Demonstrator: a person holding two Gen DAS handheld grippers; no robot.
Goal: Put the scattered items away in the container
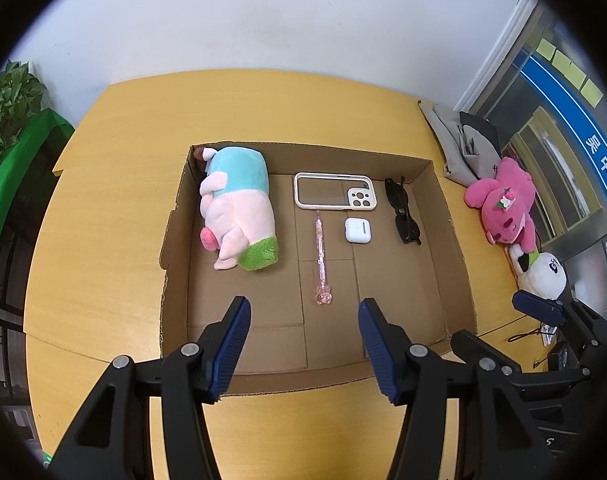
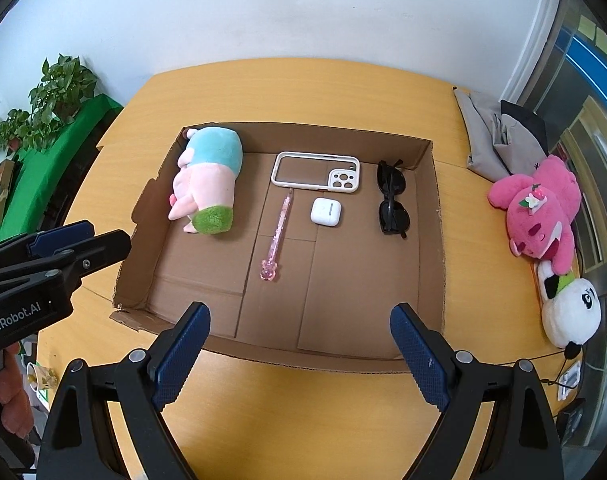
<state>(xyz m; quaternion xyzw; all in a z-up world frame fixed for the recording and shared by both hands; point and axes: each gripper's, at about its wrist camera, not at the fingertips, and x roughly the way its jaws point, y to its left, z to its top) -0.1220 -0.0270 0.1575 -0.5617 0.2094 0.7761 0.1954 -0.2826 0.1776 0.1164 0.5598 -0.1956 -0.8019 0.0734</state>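
Note:
A shallow cardboard box [image 1: 455, 248] [image 2: 437, 216] lies on the yellow table. Inside it lie a pink, blue and green plush [image 1: 239, 208] [image 2: 209, 180], a white phone case [image 1: 335, 191] [image 2: 316, 171], a pink pen [image 1: 321, 260] [image 2: 277, 234], a white earbud case [image 1: 357, 230] [image 2: 325, 211] and black sunglasses [image 1: 401, 210] [image 2: 391, 198]. My left gripper [image 1: 303, 308] hangs open and empty above the box's near edge; it shows in the right wrist view too [image 2: 79, 236]. My right gripper [image 2: 301, 314] is open and empty over the same edge.
To the right of the box, on the table, lie a pink plush bear [image 1: 507, 204] [image 2: 539, 208], a white panda plush [image 1: 541, 274] [image 2: 571, 312] and a grey folded bag [image 1: 463, 144] [image 2: 499, 136]. A green-draped stand with plants [image 2: 47, 100] is at the left.

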